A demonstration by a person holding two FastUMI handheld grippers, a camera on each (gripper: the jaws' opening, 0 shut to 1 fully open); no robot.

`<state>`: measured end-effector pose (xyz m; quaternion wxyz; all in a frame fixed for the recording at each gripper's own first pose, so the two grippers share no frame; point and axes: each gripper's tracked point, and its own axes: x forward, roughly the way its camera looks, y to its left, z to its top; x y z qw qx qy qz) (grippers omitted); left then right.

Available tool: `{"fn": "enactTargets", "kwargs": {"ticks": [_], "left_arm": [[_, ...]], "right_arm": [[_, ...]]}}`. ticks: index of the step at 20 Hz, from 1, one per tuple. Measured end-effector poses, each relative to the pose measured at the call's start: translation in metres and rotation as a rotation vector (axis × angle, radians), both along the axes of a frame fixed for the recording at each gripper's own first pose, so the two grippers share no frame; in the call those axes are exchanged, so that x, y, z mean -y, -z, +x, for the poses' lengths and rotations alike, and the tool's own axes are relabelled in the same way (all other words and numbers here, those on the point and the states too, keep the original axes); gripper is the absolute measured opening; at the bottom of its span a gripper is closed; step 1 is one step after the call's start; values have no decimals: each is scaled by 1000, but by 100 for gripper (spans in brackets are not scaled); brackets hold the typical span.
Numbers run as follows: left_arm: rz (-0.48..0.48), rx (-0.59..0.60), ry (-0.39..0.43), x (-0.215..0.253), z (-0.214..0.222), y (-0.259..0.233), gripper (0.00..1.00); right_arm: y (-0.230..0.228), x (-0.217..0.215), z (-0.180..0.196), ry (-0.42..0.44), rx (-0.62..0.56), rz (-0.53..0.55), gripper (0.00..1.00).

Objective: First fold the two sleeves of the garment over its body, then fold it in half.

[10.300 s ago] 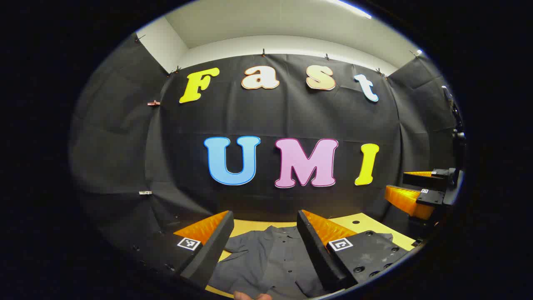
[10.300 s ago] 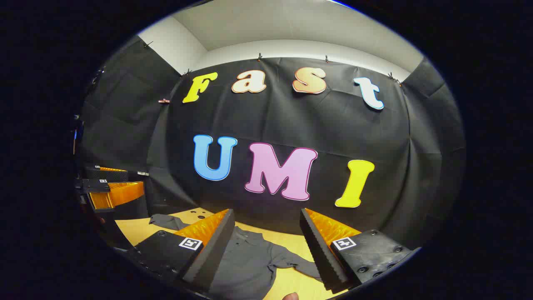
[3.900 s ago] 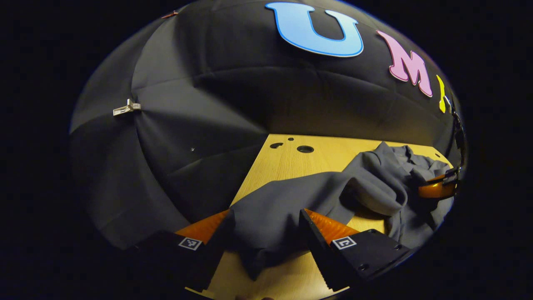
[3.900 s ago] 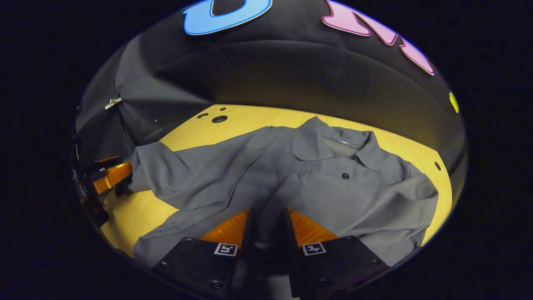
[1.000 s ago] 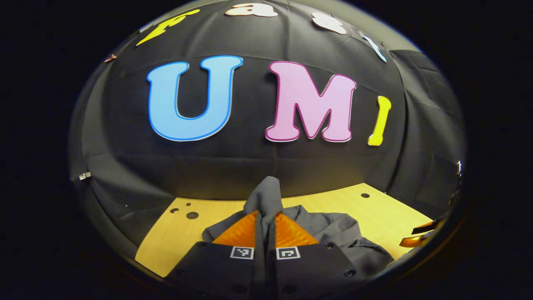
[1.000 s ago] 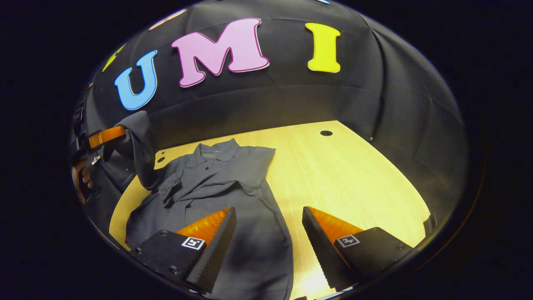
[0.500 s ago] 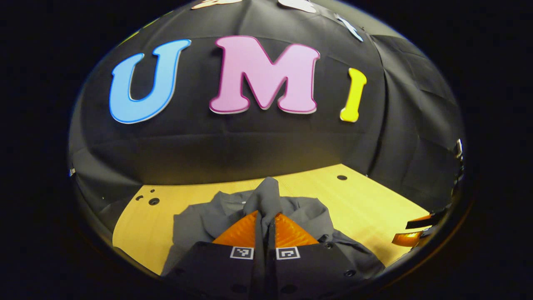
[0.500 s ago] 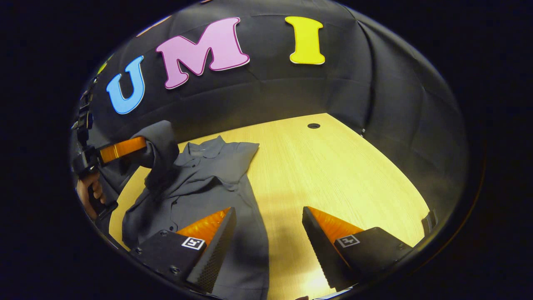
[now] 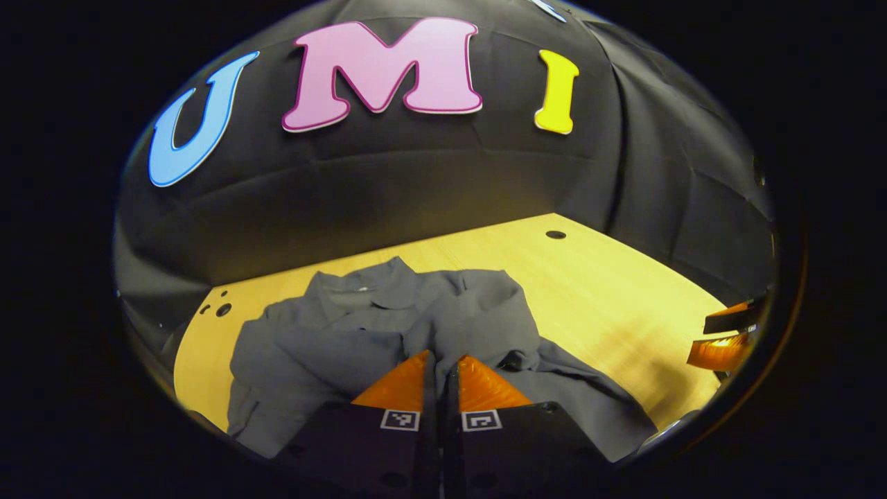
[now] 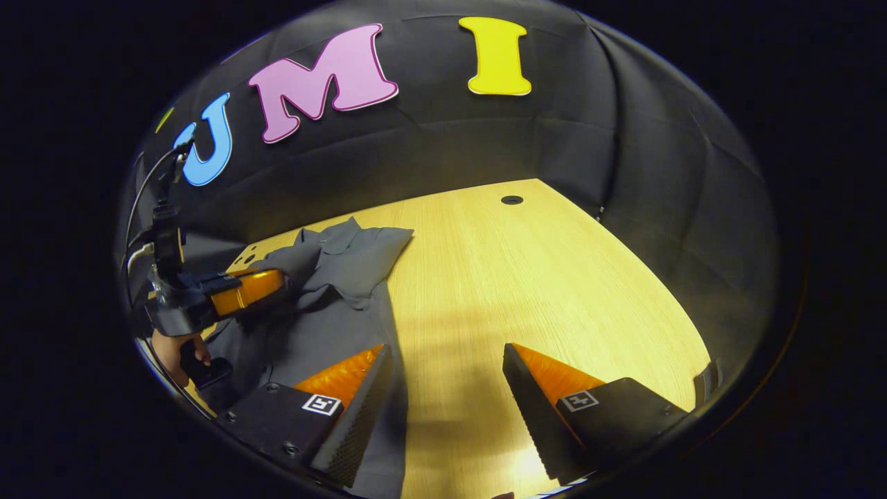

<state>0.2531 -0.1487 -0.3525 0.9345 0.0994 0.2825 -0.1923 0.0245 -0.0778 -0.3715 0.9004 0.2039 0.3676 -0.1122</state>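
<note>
Lowered since a second ago, the left gripper (image 9: pixel 441 359) clenches the sleeve (image 9: pixel 478 312) over the shirt (image 9: pixel 332 346) to lay it flat; right gripper (image 10: pixel 447 360) waits released.

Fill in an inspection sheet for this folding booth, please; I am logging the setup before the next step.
Surface: pale wooden table with round holes near its far edge; its right half is bare.
Job's things: dark grey collared button shirt lying on the table's left part, one sleeve folded over its body.
Clutter: nothing seen.
Grippers: left claw shut on the folded sleeve, low over the shirt, held by a hand; right claw open and holding nothing, above the shirt's lower edge and bare wood.
Cables: a thin cable arcs up from the left claw's body.
Surroundings: black cloth booth wall behind the table.
</note>
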Motion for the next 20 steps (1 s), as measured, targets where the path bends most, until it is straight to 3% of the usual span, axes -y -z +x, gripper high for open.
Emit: {"fn": "enactTargets", "kwargs": {"ticks": [4, 5, 6, 7, 8, 10, 11, 17, 20], "left_arm": [[24, -42, 6, 7, -9, 22, 14], [25, -55, 11, 9, -12, 25, 24], [33, -60, 11, 10, -13, 28, 22], [37, -62, 16, 10, -14, 29, 41], [31, -66, 25, 13, -17, 30, 30], [7, -72, 39, 15, -23, 28, 48], [-6, -77, 46, 17, -24, 28, 63], [-44, -63, 69, 7, -35, 10, 96], [-59, -23, 72, -11, -43, -14, 96]], "right_arm": [[2, 4, 1, -15, -5, 5, 98], [3, 4, 2, -17, -6, 5, 98], [3, 4, 2, -20, -7, 4, 98], [4, 3, 2, -22, -9, 4, 98], [3, 2, 2, -25, -9, 4, 98], [1, 0, 2, -24, -7, 6, 98], [0, -1, 3, -23, -6, 6, 98], [-10, -12, 2, -26, -6, -4, 98], [-20, -17, -3, -26, -2, -19, 98]]}}
